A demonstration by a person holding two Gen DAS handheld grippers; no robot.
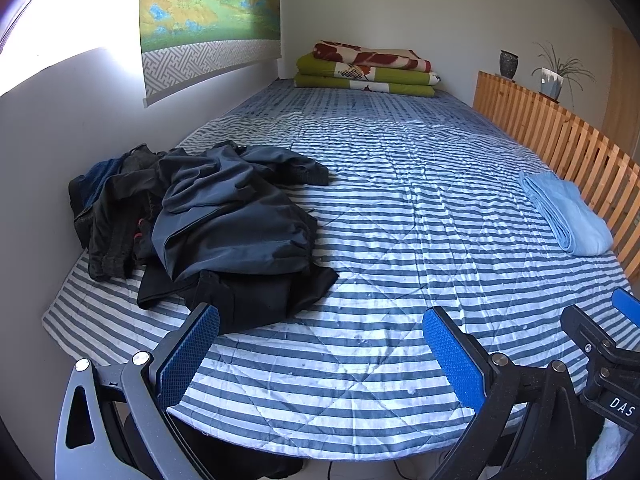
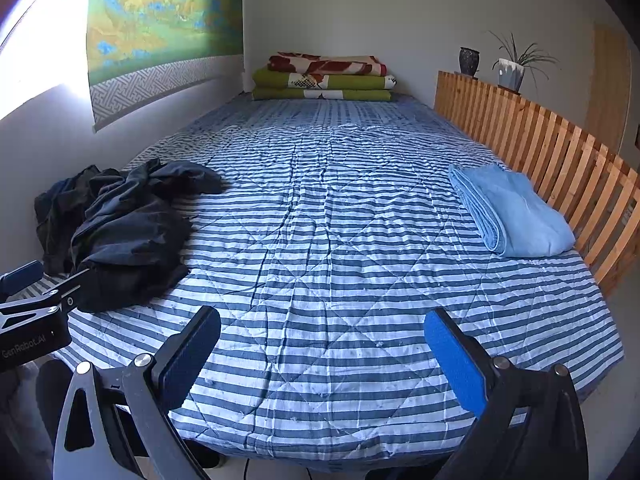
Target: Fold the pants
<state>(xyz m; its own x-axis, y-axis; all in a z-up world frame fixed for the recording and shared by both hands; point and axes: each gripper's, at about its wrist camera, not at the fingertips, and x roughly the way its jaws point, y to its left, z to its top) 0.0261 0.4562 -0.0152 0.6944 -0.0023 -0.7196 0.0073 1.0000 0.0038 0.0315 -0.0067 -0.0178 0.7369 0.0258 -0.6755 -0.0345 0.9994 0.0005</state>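
Note:
A crumpled heap of dark clothes [image 1: 224, 224] lies on the left side of the striped bed, against the wall; grey-blue pants sit on top, black ones beneath. The same heap [image 2: 120, 232] shows at the left of the right wrist view. A folded light blue garment [image 1: 568, 216] [image 2: 512, 212] rests at the bed's right edge by the wooden rail. My left gripper [image 1: 320, 328] hovers open over the bed's near edge, just right of the heap, holding nothing. My right gripper [image 2: 322, 332] is open too, over bare quilt. Each gripper shows at the edge of the other's view.
The blue-and-white striped quilt [image 2: 328, 240] covers the bed. Folded green and red blankets [image 1: 364, 70] are stacked at the far end. A slatted wooden rail [image 2: 552, 152] runs along the right, with a dark vase and a potted plant [image 2: 514, 66] on it. A wall hanging is on the left.

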